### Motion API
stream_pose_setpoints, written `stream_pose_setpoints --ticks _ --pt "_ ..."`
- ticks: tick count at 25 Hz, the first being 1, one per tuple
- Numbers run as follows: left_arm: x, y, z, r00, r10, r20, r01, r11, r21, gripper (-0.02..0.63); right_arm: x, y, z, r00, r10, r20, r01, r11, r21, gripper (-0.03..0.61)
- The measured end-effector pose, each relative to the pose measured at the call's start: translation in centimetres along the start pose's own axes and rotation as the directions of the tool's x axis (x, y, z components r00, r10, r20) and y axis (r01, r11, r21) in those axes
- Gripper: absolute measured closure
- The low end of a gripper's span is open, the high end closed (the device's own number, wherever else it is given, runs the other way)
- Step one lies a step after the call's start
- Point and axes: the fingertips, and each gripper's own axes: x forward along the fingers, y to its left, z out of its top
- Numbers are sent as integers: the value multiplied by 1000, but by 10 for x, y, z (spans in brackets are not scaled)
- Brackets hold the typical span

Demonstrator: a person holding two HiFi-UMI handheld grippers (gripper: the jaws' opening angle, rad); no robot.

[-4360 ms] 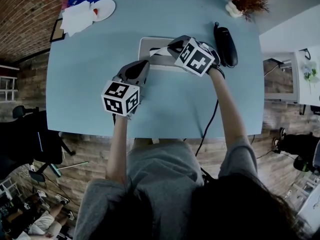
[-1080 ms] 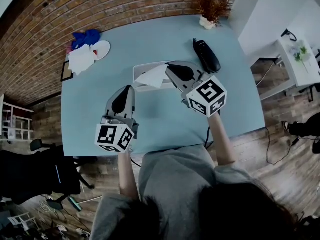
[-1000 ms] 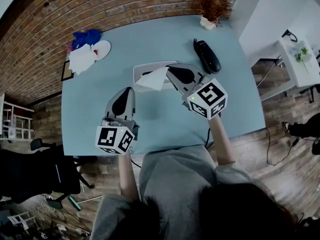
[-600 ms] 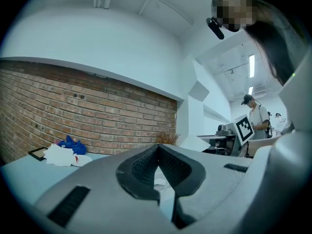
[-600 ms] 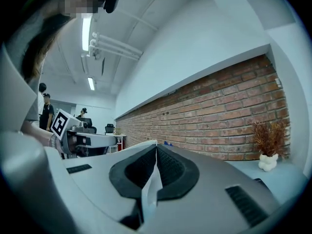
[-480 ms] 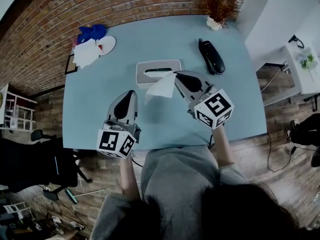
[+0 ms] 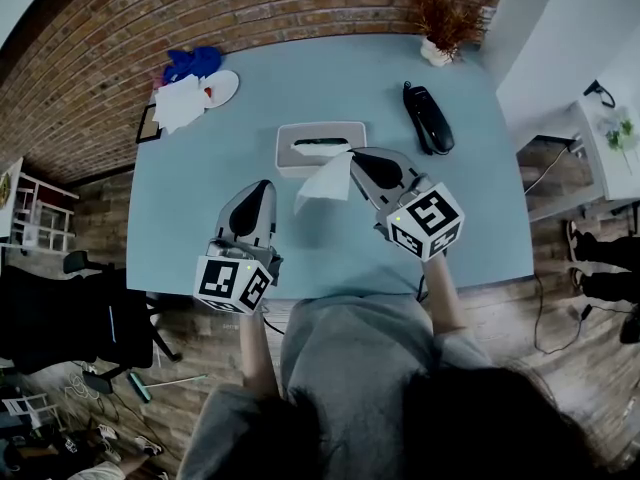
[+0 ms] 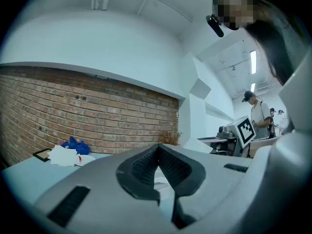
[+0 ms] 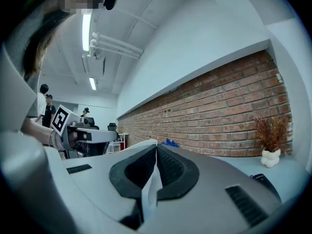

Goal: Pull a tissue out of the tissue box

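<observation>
The grey tissue box [image 7: 320, 144] lies flat on the blue table [image 7: 200, 228], its slot facing up. A white tissue [image 7: 325, 180] hangs just in front of the box, out of the slot, pinched at its top corner by my right gripper [image 7: 354, 158]. In the right gripper view the jaws of that gripper [image 9: 156, 149] are shut with a strip of tissue [image 9: 151, 191] running between the pads. My left gripper [image 7: 262, 188] hovers over the table to the left of the tissue, apart from it. Its jaws [image 8: 157, 147] are shut with nothing between them.
A black phone handset [image 7: 428, 118] lies right of the box. A dried plant in a white pot [image 7: 445, 30] stands at the far right corner. White papers [image 7: 178, 103], a blue cloth [image 7: 192, 64] and a plate [image 7: 222, 86] sit at the far left. A brick wall [image 7: 250, 13] lies beyond.
My right gripper has drawn back from the box towards me, and the tissue has come out of the slot with it. The left gripper has hardly moved.
</observation>
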Motion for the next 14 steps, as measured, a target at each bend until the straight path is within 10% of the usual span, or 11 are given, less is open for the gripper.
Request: stream_pose_setpoints --ticks 14 --pt "17 -7 -2 999 -51 -14 51 999 7 611 -3 -8 0 999 -33 3 33 999 -2 578"
